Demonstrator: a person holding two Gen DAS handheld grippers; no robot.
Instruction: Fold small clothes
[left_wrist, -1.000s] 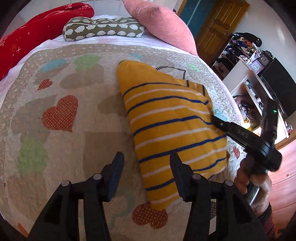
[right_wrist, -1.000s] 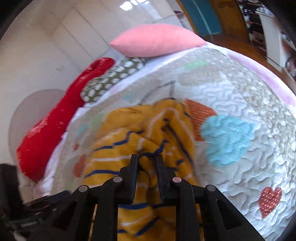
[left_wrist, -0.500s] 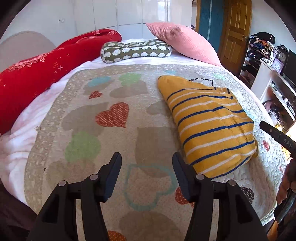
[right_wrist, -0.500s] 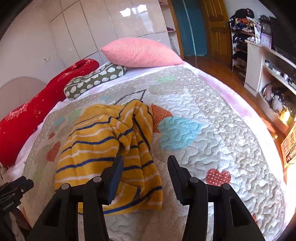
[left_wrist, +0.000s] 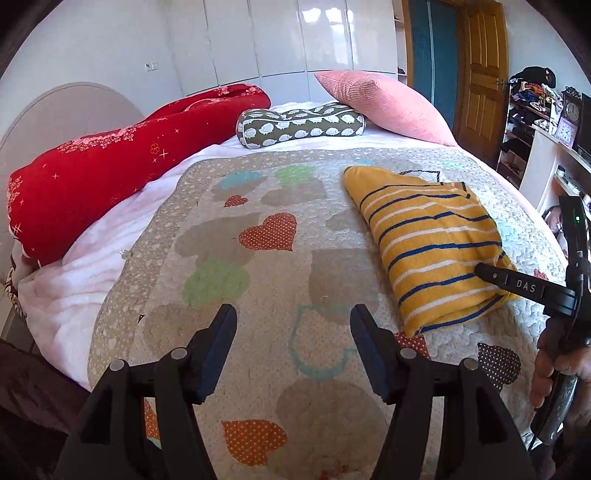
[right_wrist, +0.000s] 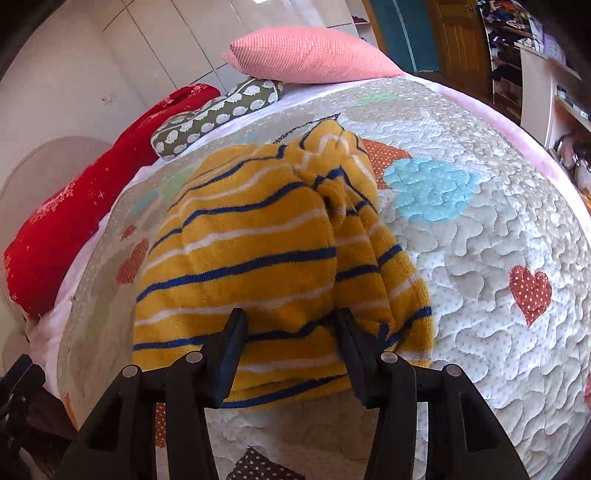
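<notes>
Domestic bedroom: bed (left_wrist: 229, 206) with heart-patterned quilt (left_wrist: 332, 280), pink pillow (left_wrist: 384, 107), white built-in wardrobes (left_wrist: 280, 40), wooden door (left_wrist: 484, 74), cluttered shelving (left_wrist: 524, 110).

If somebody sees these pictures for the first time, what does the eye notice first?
First, the yellow striped garment, folded on the heart-patterned quilt, with the open right gripper over its near edge. Then the red blanket along the bed's left side.

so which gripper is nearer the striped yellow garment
Right. The right gripper hangs open directly over the yellow garment; the left gripper is open over bare quilt, off to its side.
</notes>
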